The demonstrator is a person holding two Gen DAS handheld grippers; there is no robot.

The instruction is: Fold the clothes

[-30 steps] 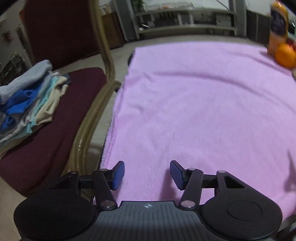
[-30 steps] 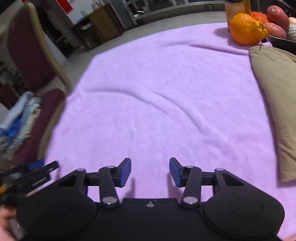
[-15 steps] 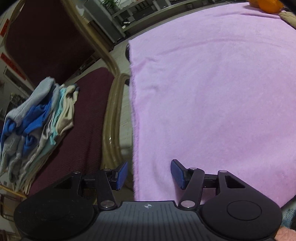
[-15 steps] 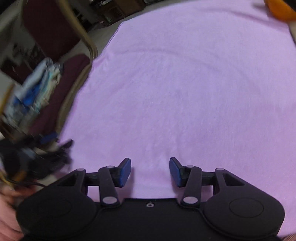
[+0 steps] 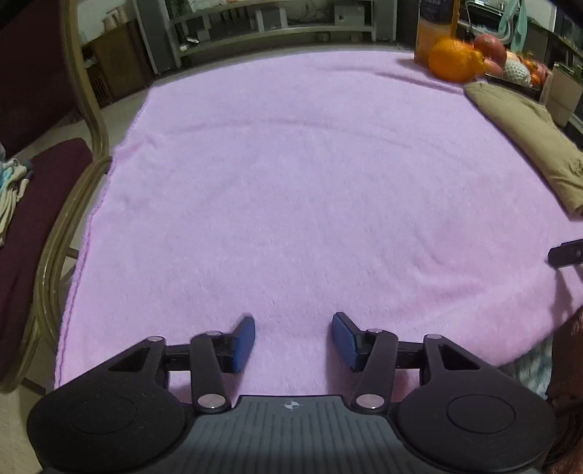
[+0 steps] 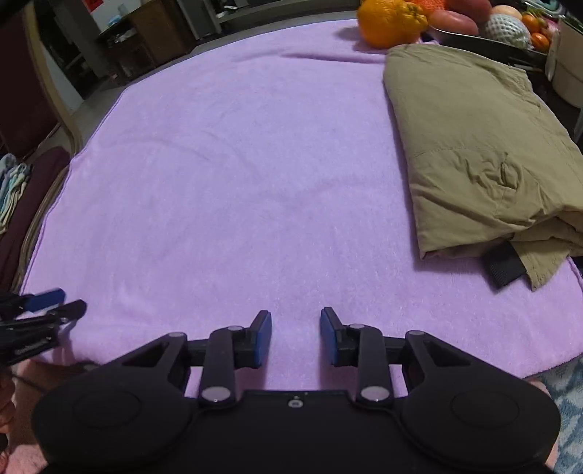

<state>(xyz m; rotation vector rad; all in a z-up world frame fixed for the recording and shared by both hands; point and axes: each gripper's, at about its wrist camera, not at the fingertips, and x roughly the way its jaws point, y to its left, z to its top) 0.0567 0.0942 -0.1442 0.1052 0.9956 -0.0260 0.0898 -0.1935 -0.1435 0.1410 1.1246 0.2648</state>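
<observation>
A folded khaki garment (image 6: 470, 146) lies on the right side of a pink blanket (image 6: 237, 175) that covers the table; it also shows in the left wrist view (image 5: 528, 135). A pile of unfolded clothes (image 5: 11, 186) sits on a maroon chair (image 5: 32, 218) at the left, also in the right wrist view (image 6: 11, 189). My left gripper (image 5: 293, 341) is open and empty over the blanket's near edge. My right gripper (image 6: 296, 337) is open and empty over the near edge, left of the khaki garment. The left gripper's fingers (image 6: 47, 299) show at the right wrist view's left edge.
An orange (image 5: 453, 60) and a bowl of fruit (image 6: 506, 25) stand at the table's far right corner. A white container (image 6: 568, 65) stands right of the khaki garment. Shelves and cabinets (image 5: 255, 25) line the far wall. The blanket (image 5: 291, 182) spreads across the table.
Both grippers have swung back to the right from the chair side to face the table. The clothes pile has slid to the left edge of view. Both stay open and empty.
</observation>
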